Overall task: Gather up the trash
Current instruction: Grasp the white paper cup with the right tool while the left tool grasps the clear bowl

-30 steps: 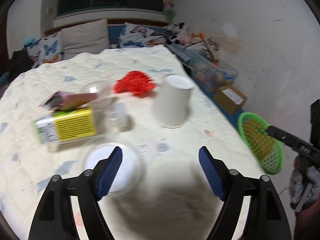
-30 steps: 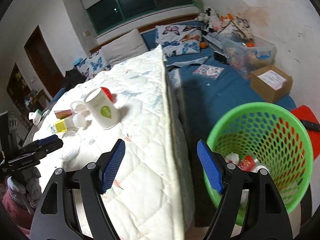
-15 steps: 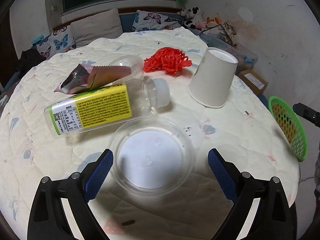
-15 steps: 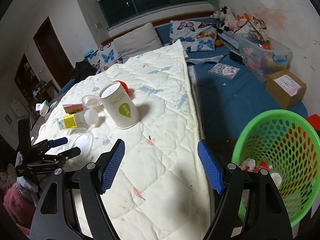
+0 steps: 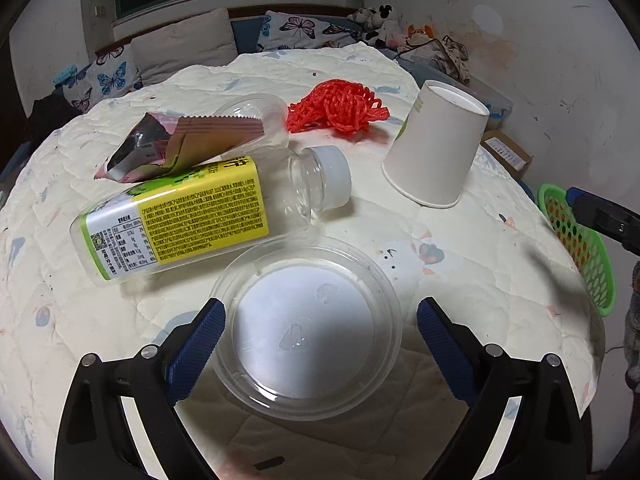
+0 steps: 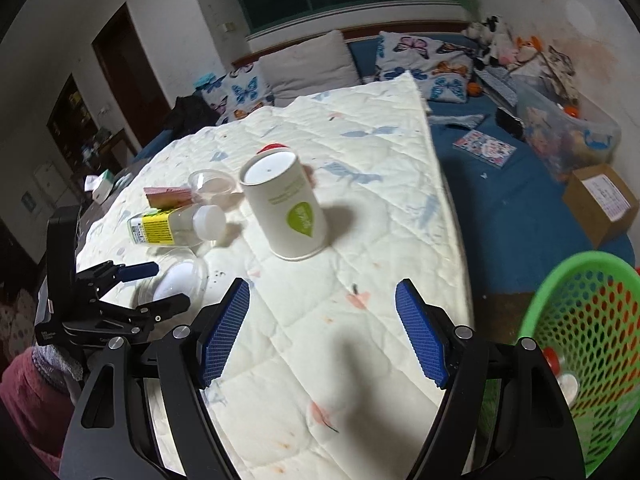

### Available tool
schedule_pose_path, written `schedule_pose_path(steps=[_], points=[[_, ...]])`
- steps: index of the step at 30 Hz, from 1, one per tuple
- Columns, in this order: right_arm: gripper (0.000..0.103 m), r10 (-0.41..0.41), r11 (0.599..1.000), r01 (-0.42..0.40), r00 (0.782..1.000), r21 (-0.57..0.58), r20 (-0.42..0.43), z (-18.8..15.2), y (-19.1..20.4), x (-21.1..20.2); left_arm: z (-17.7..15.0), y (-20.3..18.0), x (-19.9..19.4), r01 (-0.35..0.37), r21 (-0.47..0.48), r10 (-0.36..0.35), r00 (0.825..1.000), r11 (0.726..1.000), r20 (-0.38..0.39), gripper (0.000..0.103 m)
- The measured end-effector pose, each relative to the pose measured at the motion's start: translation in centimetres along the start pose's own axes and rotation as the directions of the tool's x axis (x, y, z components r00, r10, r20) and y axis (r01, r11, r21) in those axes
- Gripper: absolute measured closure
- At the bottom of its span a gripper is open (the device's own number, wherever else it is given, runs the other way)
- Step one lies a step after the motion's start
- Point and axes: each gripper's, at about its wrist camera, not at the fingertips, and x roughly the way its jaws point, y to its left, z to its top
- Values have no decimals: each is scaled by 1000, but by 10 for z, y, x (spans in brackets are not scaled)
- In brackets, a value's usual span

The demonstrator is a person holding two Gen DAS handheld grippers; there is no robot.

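Observation:
A clear round plastic dish (image 5: pixel 308 324) lies on the white quilt (image 5: pixel 480 280) between the fingers of my left gripper (image 5: pixel 320 340). That gripper is open and straddles the dish, with a gap at the right pad. Behind the dish lie a yellow-labelled bottle (image 5: pixel 180 216), a snack wrapper (image 5: pixel 172 140), a clear cup (image 5: pixel 256 112), a red net (image 5: pixel 340 108) and an upturned paper cup (image 5: pixel 436 148). My right gripper (image 6: pixel 320 328) hangs open over the quilt's near corner, empty. The paper cup (image 6: pixel 286 208) stands ahead of it, and the left gripper (image 6: pixel 172 284) and the dish are to its left.
A green mesh basket (image 6: pixel 580 340) holding some trash stands on the floor off the quilt's right edge. Beyond it are a cardboard box (image 6: pixel 600 204) and a plastic bin of toys (image 6: pixel 560 128). Butterfly pillows (image 6: pixel 404 56) line the back. A maroon sleeve (image 6: pixel 24 392) shows at lower left.
My left gripper dropped closer to the dish and its jaws widened around it. My right gripper swung left, away from the basket and over the quilt.

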Motion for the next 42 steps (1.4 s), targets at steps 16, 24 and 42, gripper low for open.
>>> schedule_pose_path(steps=[16, 24, 42], points=[[28, 19, 996, -22, 999, -87, -32, 33, 29, 50, -3, 14, -2, 87, -33, -87, 996, 996, 1, 10], [28, 6, 992, -11, 999, -123, -39, 50, 38, 74, -6, 8, -4, 103, -3, -103, 995, 995, 8, 12], [43, -5, 995, 3, 1000, -103, -24, 54, 31, 81, -10, 12, -8, 125, -25, -125, 992, 992, 15, 28]])
